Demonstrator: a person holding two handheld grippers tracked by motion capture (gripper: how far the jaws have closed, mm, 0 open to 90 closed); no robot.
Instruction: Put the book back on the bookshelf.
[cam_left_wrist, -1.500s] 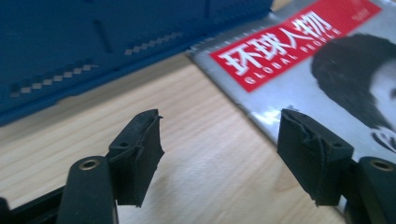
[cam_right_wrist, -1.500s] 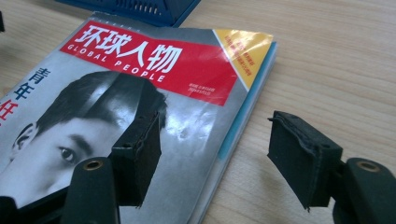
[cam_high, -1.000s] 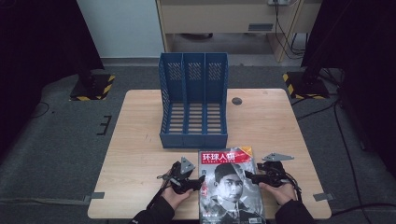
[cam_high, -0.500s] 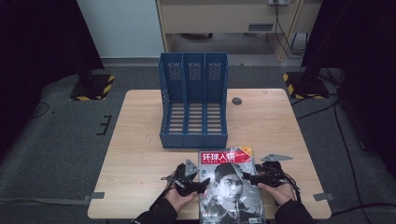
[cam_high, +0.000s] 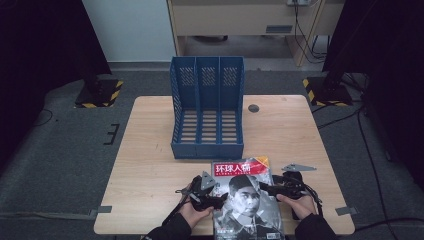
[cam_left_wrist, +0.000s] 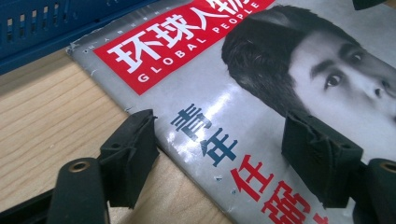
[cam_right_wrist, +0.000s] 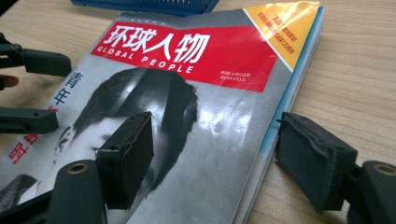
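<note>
— Magazine (cam_high: 246, 200) flat on wooden table (cam_high: 150, 170), low and right of centre in high view, bottom edge at table's near edge. Red title band (cam_high: 239, 167) at top, face printed below.

— And behind?

— Blue file rack (cam_high: 207, 107), three slots, upright, mid-frame; magazine's top edge just short of rack's base. Small dark round thing (cam_high: 253, 108) right of rack, on table.

— Left gripper (cam_high: 212, 200)?

— Low in frame, at magazine's left edge, held by hand (cam_high: 196, 215). In left gripper view, jaws spread wide: one pad (cam_left_wrist: 133, 156) over bare wood just off cover's edge, other pad (cam_left_wrist: 320, 158) above printed cover. Contact with paper: cannot tell.

— Right gripper (cam_high: 272, 189)?

— At magazine's right edge, lower right of high view, in other hand (cam_high: 296, 202). Jaws likewise apart in right gripper view: one pad (cam_right_wrist: 128, 154) over cover, other pad (cam_right_wrist: 313, 156) over wood beyond page edges. Nothing pinched. Left gripper's jaws visible at far left there.

— Corner colour?

— Yellow patch (cam_right_wrist: 287, 28), upper right of right gripper view.
</note>
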